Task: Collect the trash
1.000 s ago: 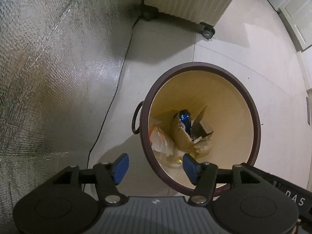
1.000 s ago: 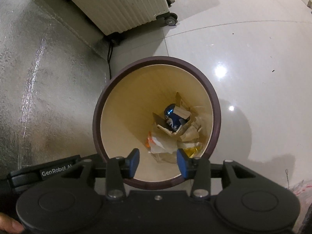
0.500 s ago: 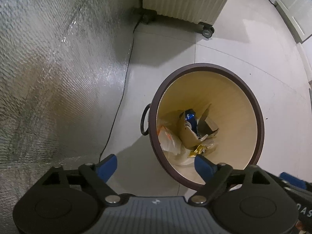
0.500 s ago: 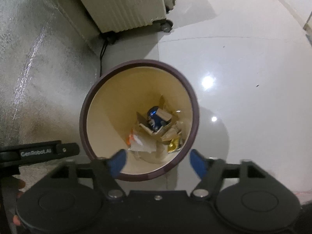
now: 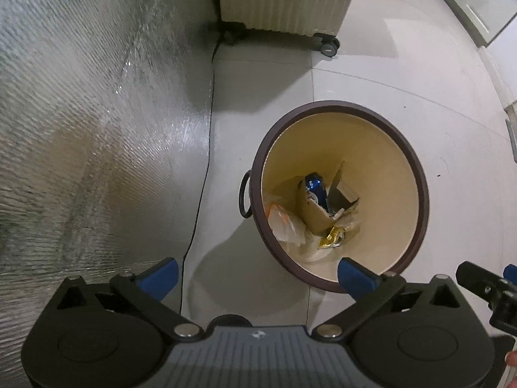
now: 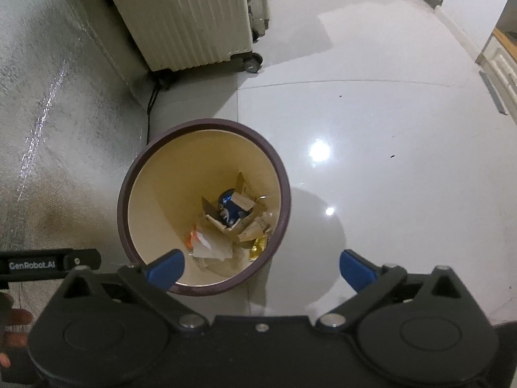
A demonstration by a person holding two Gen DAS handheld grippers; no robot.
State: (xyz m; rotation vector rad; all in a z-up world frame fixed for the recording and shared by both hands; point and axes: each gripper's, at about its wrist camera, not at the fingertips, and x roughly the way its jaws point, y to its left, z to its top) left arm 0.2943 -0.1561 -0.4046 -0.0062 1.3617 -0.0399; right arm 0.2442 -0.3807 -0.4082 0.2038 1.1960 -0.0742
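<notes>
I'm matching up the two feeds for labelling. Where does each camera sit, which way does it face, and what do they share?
Left wrist: on the left gripper, facing steeply down at the trash bin and silver mat; its open jaws show.
Right wrist: on the right gripper, facing down at the bin; open jaws and fingers show.
Shared: bin, blue can, cream suitcase.

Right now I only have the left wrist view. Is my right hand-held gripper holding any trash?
Observer: No. The right hand-held gripper has just been opening its jaws. They stand wide with nothing between them, above the near rim of the trash bin.
Operator: Did anything land on the floor farther out to the bin's right?
Observer: No trash that I can see. The floor tiles there show only two spots of light glare and a few dark specks.
</notes>
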